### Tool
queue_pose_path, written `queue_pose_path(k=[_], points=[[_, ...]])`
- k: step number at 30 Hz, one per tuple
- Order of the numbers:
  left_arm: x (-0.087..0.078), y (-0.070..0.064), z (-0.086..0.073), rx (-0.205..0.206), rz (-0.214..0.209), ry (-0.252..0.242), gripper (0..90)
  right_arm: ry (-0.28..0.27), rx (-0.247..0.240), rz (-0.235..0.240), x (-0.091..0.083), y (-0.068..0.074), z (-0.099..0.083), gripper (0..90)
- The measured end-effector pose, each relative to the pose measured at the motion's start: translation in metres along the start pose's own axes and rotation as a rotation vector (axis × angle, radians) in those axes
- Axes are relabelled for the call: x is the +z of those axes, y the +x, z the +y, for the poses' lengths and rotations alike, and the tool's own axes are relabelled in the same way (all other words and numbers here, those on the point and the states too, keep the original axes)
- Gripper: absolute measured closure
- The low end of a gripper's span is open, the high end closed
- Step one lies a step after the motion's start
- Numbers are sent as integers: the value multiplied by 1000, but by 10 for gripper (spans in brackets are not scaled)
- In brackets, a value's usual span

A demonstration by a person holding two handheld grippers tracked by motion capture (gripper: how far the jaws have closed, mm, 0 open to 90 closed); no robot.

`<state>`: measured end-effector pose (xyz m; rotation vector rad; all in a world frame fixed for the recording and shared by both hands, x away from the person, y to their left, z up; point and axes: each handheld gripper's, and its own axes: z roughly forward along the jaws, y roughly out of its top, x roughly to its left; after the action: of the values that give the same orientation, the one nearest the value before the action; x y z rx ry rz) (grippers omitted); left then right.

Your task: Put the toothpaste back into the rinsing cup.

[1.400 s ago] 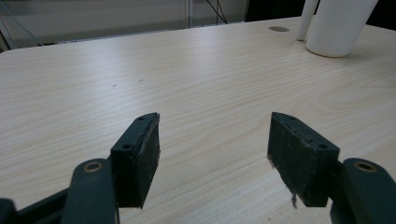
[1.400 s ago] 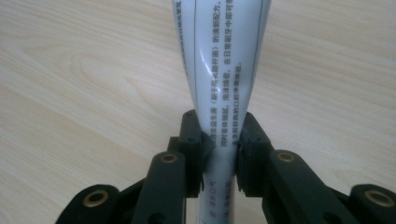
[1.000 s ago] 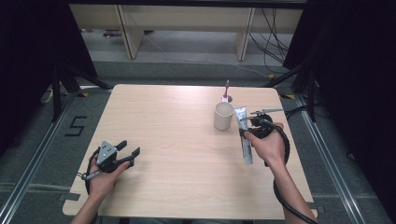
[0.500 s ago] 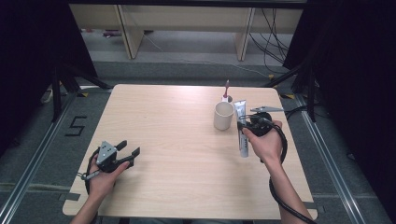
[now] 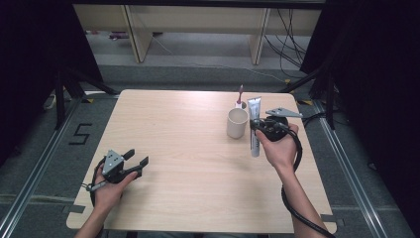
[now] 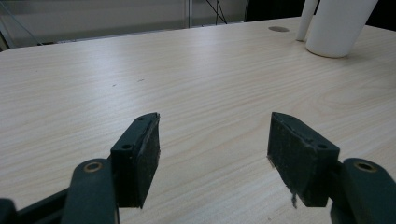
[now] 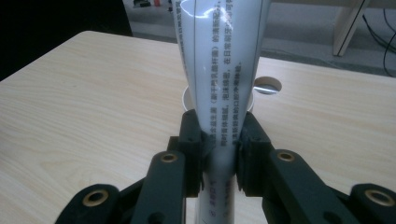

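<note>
My right gripper [image 5: 255,127] is shut on a white toothpaste tube [image 5: 254,124], held upright just right of a cream cup [image 5: 236,122]. In the right gripper view the tube [image 7: 223,70] rises between the two pads [image 7: 192,140], with the cup's rim [image 7: 187,99] showing behind it. A pink-handled toothbrush [image 5: 239,94] stands behind the cup. At the table's front left, my left gripper [image 5: 137,159] rests low over the wood, open. Its jaws stand wide apart in the left gripper view, the gripper [image 6: 212,158] holding nothing, and the cup [image 6: 338,25] shows far off at the upper right.
The light wooden table [image 5: 173,144] has a small round hole [image 7: 267,85] near the cup. Shelving legs and cables stand on the floor beyond the far edge. A metal rail runs along the floor at each side.
My right gripper has lifted the toothpaste tube and moved it up and a little toward the cup. The left gripper has stayed in place.
</note>
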<state>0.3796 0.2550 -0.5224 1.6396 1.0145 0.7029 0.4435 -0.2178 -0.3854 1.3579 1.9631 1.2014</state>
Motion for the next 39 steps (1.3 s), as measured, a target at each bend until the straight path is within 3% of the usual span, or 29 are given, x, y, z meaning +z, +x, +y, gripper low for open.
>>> queue_pose_path(k=[5,6,7,9,12,15,17,24,28,39], points=[[0,0,0,-1,-1,0,344,-41,-10,-2,3,2,3,755],[0,0,0,-1,-1,-1,344,-37,12,-11,2,4,4,756],[0,0,0,-1,-1,0,344,-50,-21,-5,4,2,4,756],[0,0,0,-3,-1,0,344,-65,3,-5,4,5,5,756],[0,0,0,-3,-2,-1,344,-91,-25,-5,6,4,8,756],[0,0,0,-3,-1,0,344,-109,15,3,7,8,10,755],[0,0,0,-4,-2,-1,344,-125,-15,0,9,6,11,755],[0,0,0,-5,-1,0,344,-169,1,9,12,8,15,755],[0,0,0,-4,-3,-2,344,-191,-22,5,14,9,18,755],[0,0,0,-2,-3,0,344,-254,-23,-7,21,11,27,755]])
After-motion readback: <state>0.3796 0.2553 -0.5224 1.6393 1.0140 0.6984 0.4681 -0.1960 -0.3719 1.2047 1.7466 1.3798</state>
